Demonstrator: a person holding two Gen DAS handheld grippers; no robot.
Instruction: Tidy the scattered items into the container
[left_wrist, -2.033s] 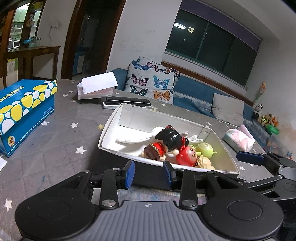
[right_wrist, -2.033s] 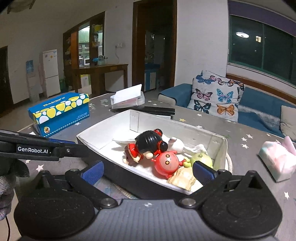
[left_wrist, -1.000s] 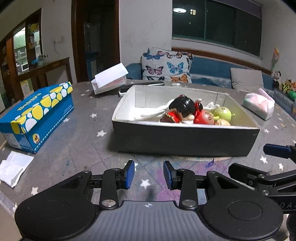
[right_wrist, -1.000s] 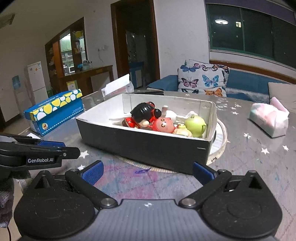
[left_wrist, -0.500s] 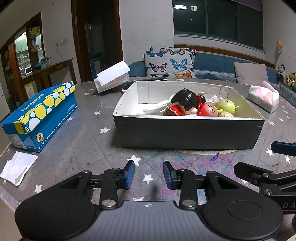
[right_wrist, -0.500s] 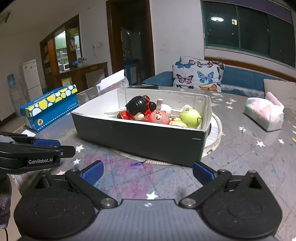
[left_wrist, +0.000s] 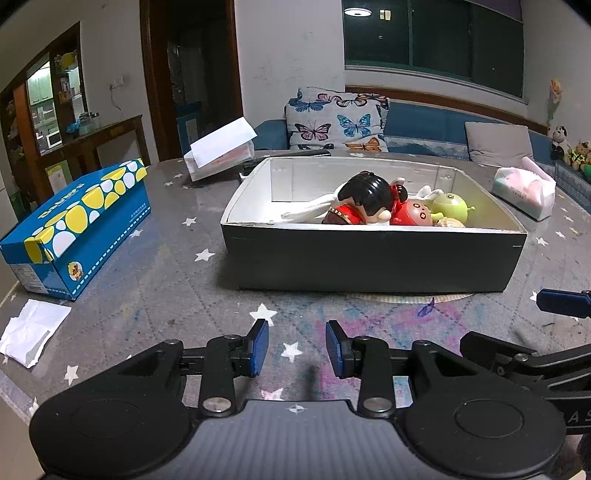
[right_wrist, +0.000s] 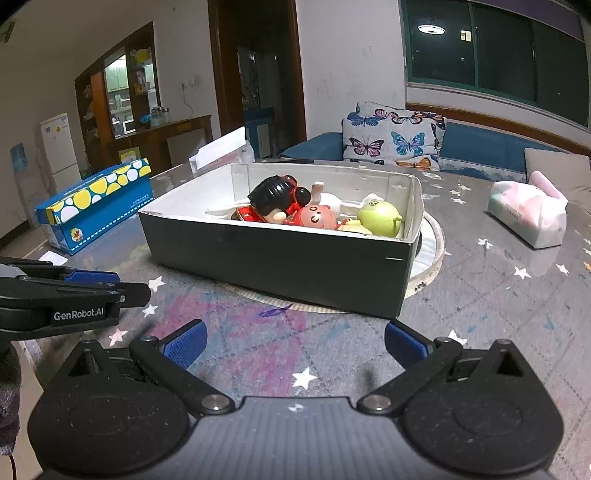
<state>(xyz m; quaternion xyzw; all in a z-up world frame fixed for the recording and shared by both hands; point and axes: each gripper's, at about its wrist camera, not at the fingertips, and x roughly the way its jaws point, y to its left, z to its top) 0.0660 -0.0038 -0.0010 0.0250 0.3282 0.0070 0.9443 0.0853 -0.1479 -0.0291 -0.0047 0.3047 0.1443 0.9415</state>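
Left to right across the star-print tabletop (left_wrist: 177, 280): crumpled white paper (left_wrist: 31, 330) at the near-left edge, then a blue tissue box with yellow spots (left_wrist: 79, 225), then the dark-sided container (left_wrist: 369, 258) with white inner walls, then a soft pink-and-white tissue pack (left_wrist: 524, 192) at far right.

Toys sit inside the container: black-haired doll in red (left_wrist: 364, 201), round red figure (left_wrist: 413, 214), green round-headed figure (left_wrist: 448, 205), something white behind them. No toy visible loose on the table; judged tidied, or nearly so.

Left gripper (left_wrist: 295, 347): empty, pads a narrow gap apart. Right gripper (right_wrist: 295, 341): empty, fingers spread wide.

Key relation: the container lies ahead of both grippers, apart from both, long axis running left-right across the left wrist view and angled away to the left in the right wrist view. Which gripper is nearer: cannot tell. The only loose candidate, the paper, lies far left, on the left gripper's side.
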